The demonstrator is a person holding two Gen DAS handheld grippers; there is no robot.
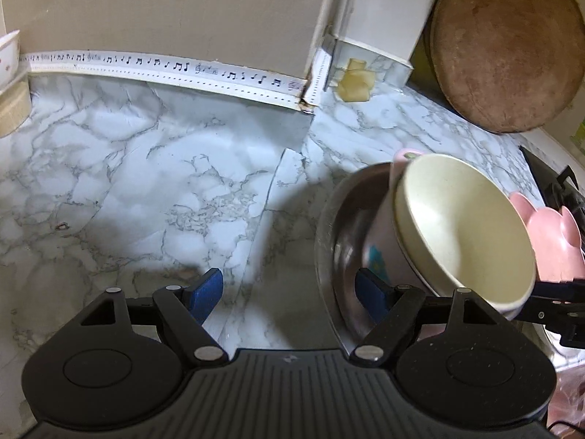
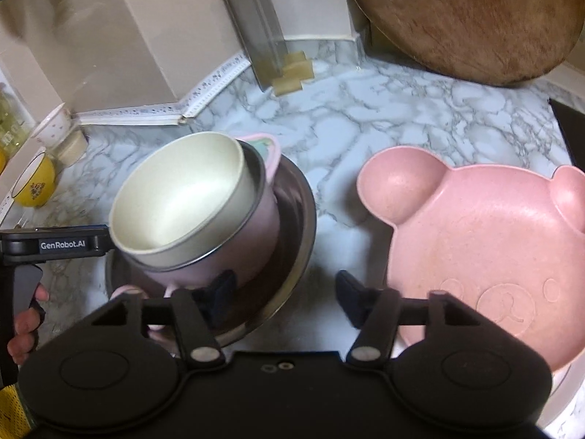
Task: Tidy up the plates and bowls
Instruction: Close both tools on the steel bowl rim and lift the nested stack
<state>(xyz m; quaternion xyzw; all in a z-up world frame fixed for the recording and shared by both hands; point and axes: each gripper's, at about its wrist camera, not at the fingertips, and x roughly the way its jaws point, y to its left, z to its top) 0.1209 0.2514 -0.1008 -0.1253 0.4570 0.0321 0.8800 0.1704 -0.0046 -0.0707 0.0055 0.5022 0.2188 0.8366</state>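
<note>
A cream bowl (image 1: 464, 226) (image 2: 182, 201) sits tilted inside a pink steel-lined cup (image 2: 256, 226), and both lie in a wide steel bowl (image 1: 329, 226) (image 2: 296, 241) on the marble counter. A pink bear-shaped plate (image 2: 475, 256) (image 1: 548, 241) rests to their right. My left gripper (image 1: 289, 289) is open, straddling the steel bowl's left rim with one blue pad inside it and one over the counter. My right gripper (image 2: 285, 289) is open and straddles the bowl's right rim, with neither pad pressing on it.
A round wooden board (image 1: 504, 47) (image 2: 464, 18) leans at the back right, with a cleaver (image 2: 256, 25) against the wall. A yellow bowl (image 2: 34, 186) and a floral bowl (image 2: 55, 124) stand at the left. A black stove edge (image 1: 548, 179) borders the right.
</note>
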